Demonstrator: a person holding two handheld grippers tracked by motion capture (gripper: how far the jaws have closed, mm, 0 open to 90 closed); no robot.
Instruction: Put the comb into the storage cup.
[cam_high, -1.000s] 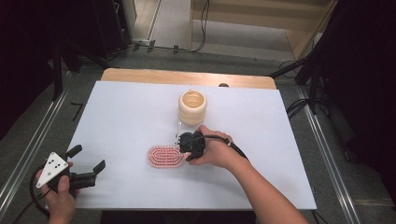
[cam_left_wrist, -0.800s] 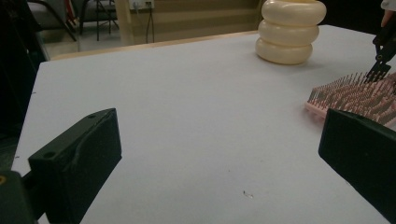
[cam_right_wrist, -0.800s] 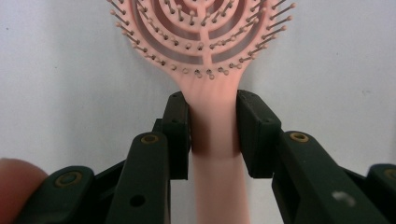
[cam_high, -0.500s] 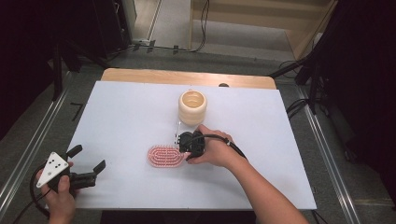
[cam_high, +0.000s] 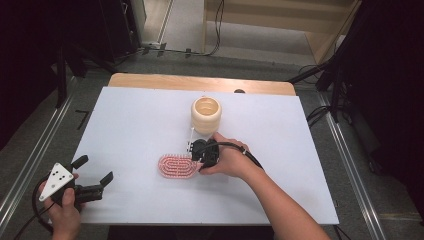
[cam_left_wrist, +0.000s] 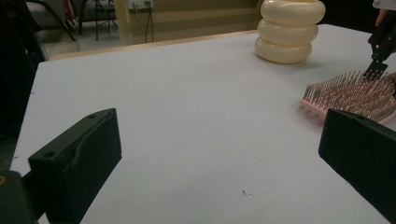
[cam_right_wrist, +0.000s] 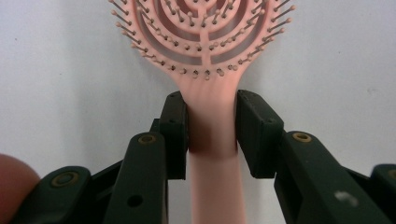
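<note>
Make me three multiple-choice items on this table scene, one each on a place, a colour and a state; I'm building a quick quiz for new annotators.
1. Where does the cream ribbed pot stand relative to the hairbrush in the high view?
A. Nearer the person
B. Beyond it, toward the far edge
C. On top of it

2. What colour is the hairbrush?
A. Pink
B. Blue
C. Black

3. How does the right hand-held gripper stand?
A. Open above the pot
B. Lying on the table with nothing in it
C. Closed on the hairbrush's handle

Answers:
1 B: the pot sits farther up the white table than the hairbrush.
2 A: its head and handle are pink in the right gripper view.
3 C: both jaws press the handle's sides there.
</note>
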